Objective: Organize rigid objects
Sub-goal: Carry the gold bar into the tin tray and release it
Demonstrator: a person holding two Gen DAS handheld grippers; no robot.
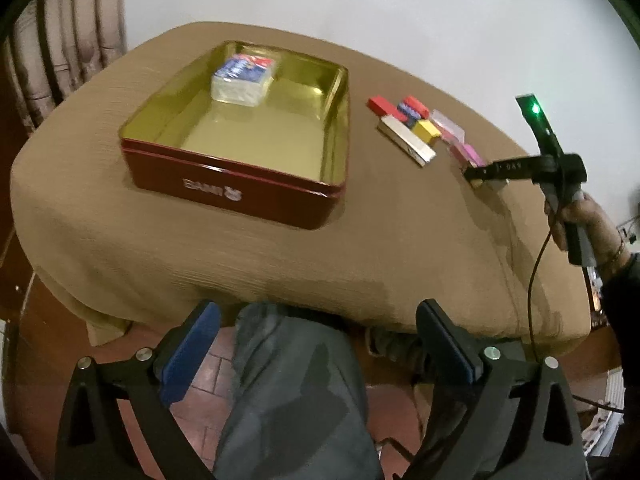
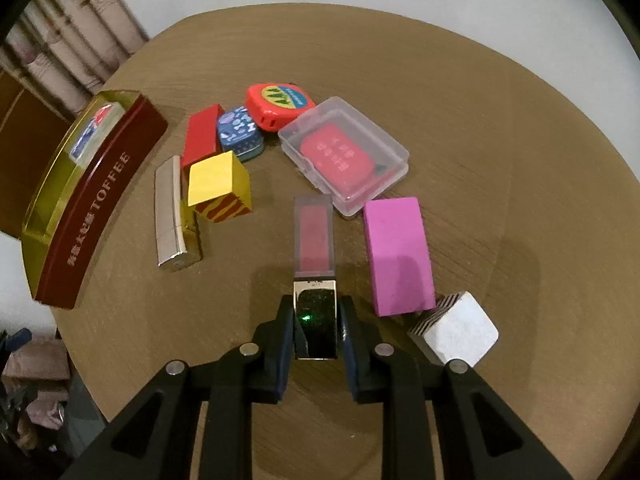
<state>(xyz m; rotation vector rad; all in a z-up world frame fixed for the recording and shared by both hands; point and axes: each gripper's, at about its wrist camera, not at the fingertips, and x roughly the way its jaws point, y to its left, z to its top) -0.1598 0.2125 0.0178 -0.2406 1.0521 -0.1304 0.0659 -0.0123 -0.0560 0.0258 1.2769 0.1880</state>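
R tool is pinched on the dark cap end of the lipstick tube, which lies flat on the table w/ its clear pink half pointing away from me. Pads sit on the cap's two long sides; looks like contact, though I can't confirm how firm. L tool is wide open, holding nothing, hanging off the near table edge over my lap.

Target, I judge, is the toffee tin at table left; one card pack sits in its far corner.

Risks as I see them:
- Grip is only at one end. Long tube may droop or swivel between the pads on lift.
- Cap looks glossy, so slip is likely if the squeeze is light.
- If cap is only a push fit, body could pull off and drop.
- Pink block lies just beside the tube on the R; white striped cube is near the R finger. A sideways swing could knock either.
- Clear plastic case is just beyond the tube tip; pushing fwd would shove it.
- Path to tin passes over yellow cube, silver bar, red block, blue tin, and red tape measure. Low carry = collision.
- Tin wall is raised; must clear the rim.
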